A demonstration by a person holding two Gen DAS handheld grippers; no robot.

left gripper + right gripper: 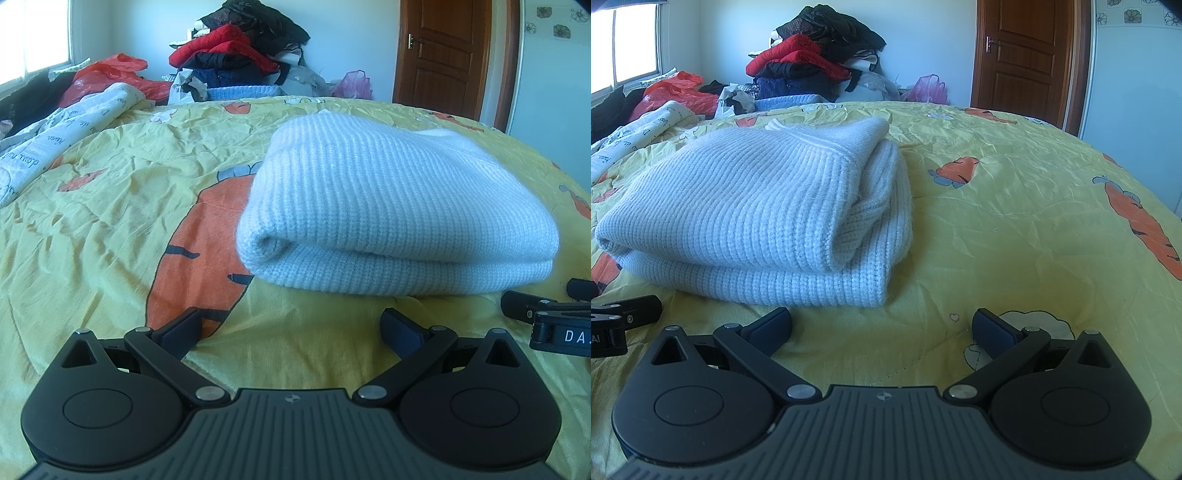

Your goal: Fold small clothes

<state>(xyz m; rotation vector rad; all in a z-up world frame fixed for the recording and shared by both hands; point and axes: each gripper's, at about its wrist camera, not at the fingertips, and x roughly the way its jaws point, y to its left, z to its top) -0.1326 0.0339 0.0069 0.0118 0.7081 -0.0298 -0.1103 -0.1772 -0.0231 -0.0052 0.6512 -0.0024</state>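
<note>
On the yellow bedspread (110,221), left view: left gripper (291,325) wide, empty, near the folded white sweater (388,206), seemingly released; right view: right gripper (882,325) likewise wide, sweater (757,214) mid-bed, apparently done.

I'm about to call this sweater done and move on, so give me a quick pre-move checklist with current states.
1. Left gripper open and empty: ok.
2. Right gripper open and empty: ok.
3. Both grippers apart from the white knit sweater, nothing snagged: ok.
4. Sweater folded into a stacked bundle, lying on the yellow bedspread: ok.
5. Fold edges tidy: not ok; in the right wrist view the ribbed hem and a thicker inner roll bulge at the bundle's right end.
6. Far side of the bundle square: cannot tell, hidden in both views.
</note>
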